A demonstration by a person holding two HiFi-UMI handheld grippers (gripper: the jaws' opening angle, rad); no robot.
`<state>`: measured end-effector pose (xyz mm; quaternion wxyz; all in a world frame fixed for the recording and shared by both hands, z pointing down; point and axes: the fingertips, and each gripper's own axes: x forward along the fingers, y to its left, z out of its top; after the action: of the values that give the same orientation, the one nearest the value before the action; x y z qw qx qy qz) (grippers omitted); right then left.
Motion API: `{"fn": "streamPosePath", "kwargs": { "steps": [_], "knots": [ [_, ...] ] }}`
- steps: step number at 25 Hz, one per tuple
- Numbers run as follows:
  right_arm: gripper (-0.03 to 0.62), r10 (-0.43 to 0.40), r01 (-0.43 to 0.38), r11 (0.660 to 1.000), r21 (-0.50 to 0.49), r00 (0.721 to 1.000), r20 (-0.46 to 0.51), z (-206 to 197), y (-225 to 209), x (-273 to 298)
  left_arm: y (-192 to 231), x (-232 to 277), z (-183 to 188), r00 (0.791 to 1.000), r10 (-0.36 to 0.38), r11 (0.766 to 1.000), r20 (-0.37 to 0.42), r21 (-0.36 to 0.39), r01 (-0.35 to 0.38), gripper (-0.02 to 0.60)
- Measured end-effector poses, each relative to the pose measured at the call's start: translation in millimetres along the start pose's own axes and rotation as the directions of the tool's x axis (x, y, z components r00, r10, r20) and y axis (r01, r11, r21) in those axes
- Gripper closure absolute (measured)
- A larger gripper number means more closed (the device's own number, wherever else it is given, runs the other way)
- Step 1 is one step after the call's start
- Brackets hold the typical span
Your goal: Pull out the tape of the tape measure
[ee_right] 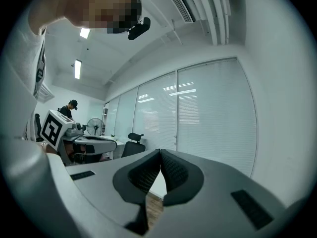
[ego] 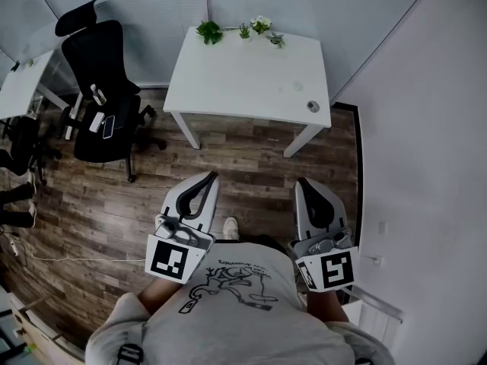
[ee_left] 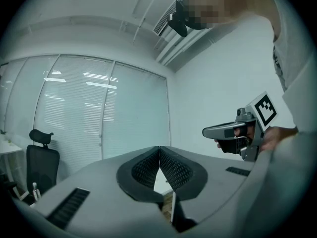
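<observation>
A white table [ego: 243,78] stands ahead of me in the head view. On its right front corner lies a small round grey object [ego: 313,106], too small to tell whether it is the tape measure. My left gripper [ego: 212,176] and right gripper [ego: 301,182] hover side by side over the wood floor, short of the table, pointing toward it. Both are shut with nothing between the pads. In the left gripper view the left gripper's [ee_left: 159,148] tips touch, and the right gripper [ee_left: 229,131] shows at the side. The right gripper view shows its own gripper [ee_right: 160,151] closed too.
Small potted plants [ego: 210,30] line the table's far edge. A black office chair [ego: 103,90] stands at the left beside another white desk [ego: 21,86]. A white wall [ego: 426,143] runs close along the right. A person [ee_right: 67,110] and a fan [ee_right: 94,126] are far off.
</observation>
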<state>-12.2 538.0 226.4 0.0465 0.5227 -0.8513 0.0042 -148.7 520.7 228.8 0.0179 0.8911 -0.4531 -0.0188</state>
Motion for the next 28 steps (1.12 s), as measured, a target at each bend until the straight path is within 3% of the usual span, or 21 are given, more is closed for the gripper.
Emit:
{"fn": "streamPosePath", "kwargs": {
  "steps": [13,28],
  "knots": [
    [0.585,-0.007,0.007,1.000,0.004,1.000,-0.018,-7.5,-17.0,52.3,40.8,33.4,-11.1,1.000,0.014,1.000,-0.016,-0.017,-0.014,0.560],
    [0.585,-0.024,0.024,1.000,0.010,0.999,-0.029,-11.0,-118.6,122.9,60.8,156.7,-13.1,1.000,0.005,1.000,-0.021,-0.017,-0.005,0.560]
  ]
}}
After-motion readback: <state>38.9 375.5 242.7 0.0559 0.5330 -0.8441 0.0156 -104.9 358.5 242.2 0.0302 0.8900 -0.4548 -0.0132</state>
